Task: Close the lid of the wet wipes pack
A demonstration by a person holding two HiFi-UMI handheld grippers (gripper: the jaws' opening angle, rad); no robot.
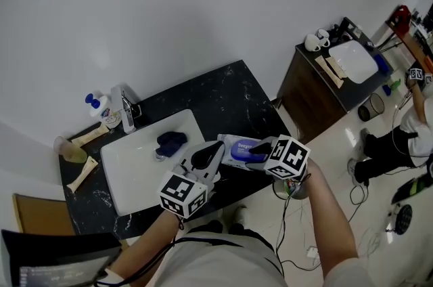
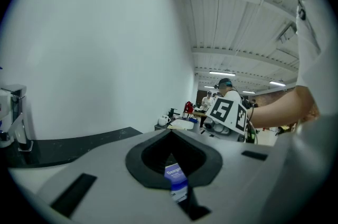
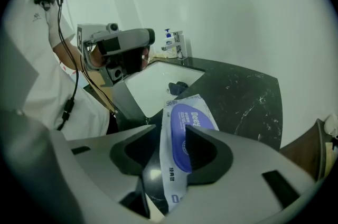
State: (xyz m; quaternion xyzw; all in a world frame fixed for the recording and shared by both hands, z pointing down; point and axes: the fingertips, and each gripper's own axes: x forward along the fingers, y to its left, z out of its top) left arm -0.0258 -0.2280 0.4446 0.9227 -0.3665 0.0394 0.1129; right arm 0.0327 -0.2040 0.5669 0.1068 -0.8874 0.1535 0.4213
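Wipes pack [image 1: 238,149] hangs just right of the sink [image 1: 128,187], over the front edge of the counter [image 1: 230,96], gripped at both ends. It's a soft, flat plastic pouch, white w/ blue print, crinkled at the seams, w/ a smooth oval blue lid [image 3: 182,136] on its top face. The lid looks flat against the pouch; can't tell if it's snapped fully shut. L gripper [image 2: 176,183] is clenched on the thin sealed end of the pack nearest the sink, only a sliver of blue-and-white film showing btwn its jaws. R gripper [image 3: 171,130] clamps the end away from the sink, pouch standing edge-on btwn the jaws, one jaw lying against the lid. The sink is a white, glossy rectangular basin w/ rounded corners; inside it lies a crumpled dark blue cloth [image 1: 169,141], near the back. A chrome tap [image 1: 126,109] stands at the sink's back left corner, and a white bottle w/ blue cap [image 1: 101,106] is just left of the tap. The counter around the sink is black stone w/ pale veining. Two pale wooden-looking sticks [image 1: 84,174] lie left of the sink.
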